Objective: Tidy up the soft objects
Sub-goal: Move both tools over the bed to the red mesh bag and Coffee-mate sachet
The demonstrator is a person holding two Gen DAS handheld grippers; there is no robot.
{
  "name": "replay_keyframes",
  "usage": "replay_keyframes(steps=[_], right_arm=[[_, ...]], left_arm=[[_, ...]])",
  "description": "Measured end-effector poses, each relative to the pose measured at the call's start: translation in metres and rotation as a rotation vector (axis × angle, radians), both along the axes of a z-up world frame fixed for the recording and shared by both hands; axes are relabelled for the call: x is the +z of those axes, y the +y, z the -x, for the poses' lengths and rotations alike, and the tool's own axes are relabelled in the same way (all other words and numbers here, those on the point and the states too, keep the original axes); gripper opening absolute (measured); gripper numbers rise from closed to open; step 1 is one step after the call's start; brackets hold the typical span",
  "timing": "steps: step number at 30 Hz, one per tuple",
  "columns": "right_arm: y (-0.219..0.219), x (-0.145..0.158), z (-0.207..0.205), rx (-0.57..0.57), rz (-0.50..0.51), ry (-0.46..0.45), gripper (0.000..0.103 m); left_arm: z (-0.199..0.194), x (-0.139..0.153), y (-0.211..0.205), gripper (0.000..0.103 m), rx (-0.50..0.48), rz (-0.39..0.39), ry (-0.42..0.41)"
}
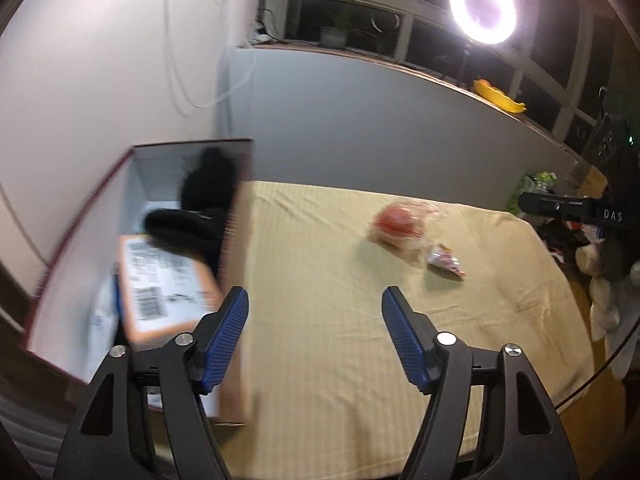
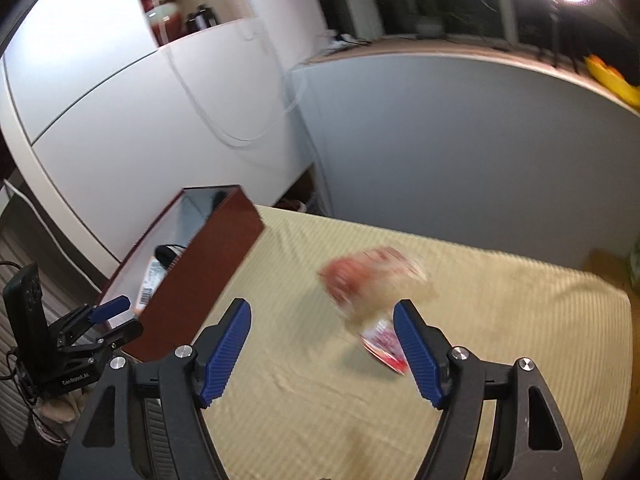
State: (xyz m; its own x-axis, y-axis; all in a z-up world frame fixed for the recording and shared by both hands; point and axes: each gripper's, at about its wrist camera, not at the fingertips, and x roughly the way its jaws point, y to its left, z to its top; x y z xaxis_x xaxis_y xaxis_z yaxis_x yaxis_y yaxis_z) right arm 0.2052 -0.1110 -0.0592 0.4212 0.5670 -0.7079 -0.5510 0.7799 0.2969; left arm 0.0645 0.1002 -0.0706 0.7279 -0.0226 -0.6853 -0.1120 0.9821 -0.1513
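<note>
A clear plastic bag with a red round thing inside (image 1: pixel 400 226) lies on the beige cloth (image 1: pixel 328 360), with a small red-and-white packet (image 1: pixel 445 265) beside it. My left gripper (image 1: pixel 316 296) is open and empty, just right of a dark red open box (image 1: pixel 236 264) that holds a black soft item (image 1: pixel 188 220) and an orange labelled parcel (image 1: pixel 168 284). In the right wrist view my right gripper (image 2: pixel 322 308) is open with nothing between its fingers. The blurred bag (image 2: pixel 372 280) lies just beyond its right finger. The box (image 2: pixel 200 280) and the left gripper (image 2: pixel 116 316) show at the left.
White cabinet fronts and a grey partition (image 1: pixel 380 128) back the table. A ring light (image 1: pixel 482 10) and a yellow bowl (image 1: pixel 498 98) stand on the sill behind. A plush toy (image 1: pixel 604 280) and clutter sit past the table's right edge. A black device (image 2: pixel 28 320) stands at the left.
</note>
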Motion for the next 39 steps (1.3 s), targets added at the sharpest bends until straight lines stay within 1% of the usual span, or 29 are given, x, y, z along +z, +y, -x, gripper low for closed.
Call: replay_keyframes(steps=[5, 8, 11, 14, 18, 21, 24, 27, 31, 33, 38, 39], right_arm=[[-0.034, -0.019, -0.007, -0.049, -0.025, 0.057, 0.07], [-0.044, -0.03, -0.009, -0.066, -0.02, 0.063, 0.07], [-0.04, -0.045, -0.01, -0.047, 0.022, 0.052, 0.07], [-0.032, -0.062, -0.013, -0.029, 0.059, 0.047, 0.07], [-0.022, -0.08, -0.021, -0.011, 0.09, 0.064, 0.07], [-0.019, -0.087, -0.027, -0.01, 0.087, 0.08, 0.07], [-0.022, -0.091, -0.033, -0.023, 0.068, 0.1, 0.07], [-0.031, -0.094, -0.039, -0.046, 0.045, 0.119, 0.07], [-0.043, -0.097, -0.043, -0.063, 0.024, 0.139, 0.07], [-0.045, -0.098, -0.043, -0.062, 0.029, 0.136, 0.07], [-0.042, -0.101, -0.042, -0.037, 0.05, 0.136, 0.07], [-0.04, -0.101, -0.042, -0.034, 0.056, 0.133, 0.07]], left_arm=[[-0.022, -0.015, -0.026, 0.069, -0.055, 0.045, 0.026], [-0.035, -0.019, -0.038, 0.069, -0.074, 0.044, 0.035], [-0.054, -0.021, -0.045, 0.07, -0.09, 0.045, 0.048], [-0.071, -0.021, -0.048, 0.07, -0.094, 0.022, 0.055], [-0.101, -0.023, -0.055, 0.071, -0.139, 0.017, 0.093], [-0.125, -0.025, -0.067, 0.073, -0.182, -0.001, 0.126], [-0.149, -0.027, -0.081, 0.073, -0.218, -0.05, 0.151], [-0.173, -0.029, -0.098, 0.073, -0.243, -0.068, 0.183], [-0.201, -0.035, -0.118, 0.073, -0.276, -0.129, 0.224], [-0.212, -0.039, -0.128, 0.073, -0.287, -0.173, 0.248], [-0.222, -0.051, -0.144, 0.073, -0.312, -0.293, 0.287], [-0.222, -0.054, -0.147, 0.073, -0.304, -0.334, 0.285]])
